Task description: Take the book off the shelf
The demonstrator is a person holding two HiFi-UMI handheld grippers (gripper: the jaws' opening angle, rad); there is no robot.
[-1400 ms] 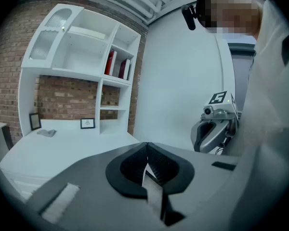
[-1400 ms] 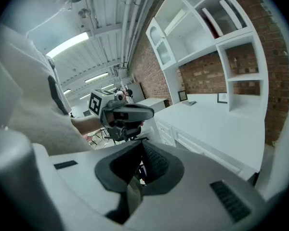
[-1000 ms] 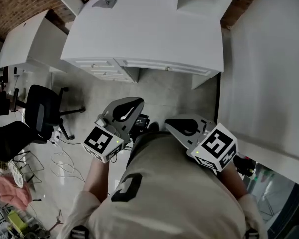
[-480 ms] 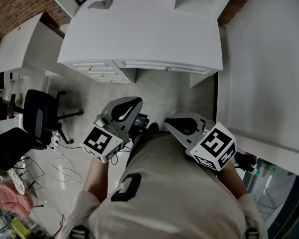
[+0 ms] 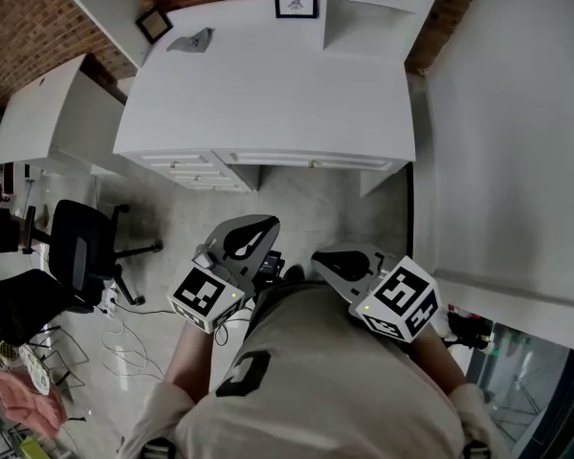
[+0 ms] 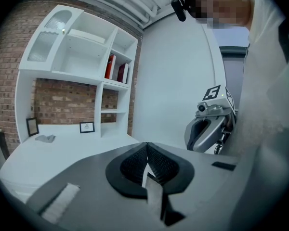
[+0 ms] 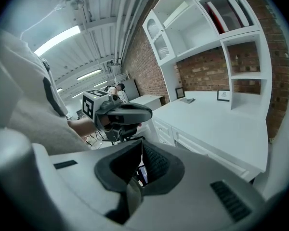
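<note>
Book [image 6: 110,67], red-spined, stands in the upper shelf [image 6: 116,83] bay at eleven o'clock of the left gripper view, likely stiff and light though too small to confirm, best pinched across its spine; left gripper [image 6: 146,153] and right gripper [image 7: 141,153] both closed, empty.

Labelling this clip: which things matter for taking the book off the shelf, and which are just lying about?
For the job: books on the upper shelf; left gripper and right gripper, both shut and empty.

Lying about: picture frames, grey object on the desk, office chair.
</note>
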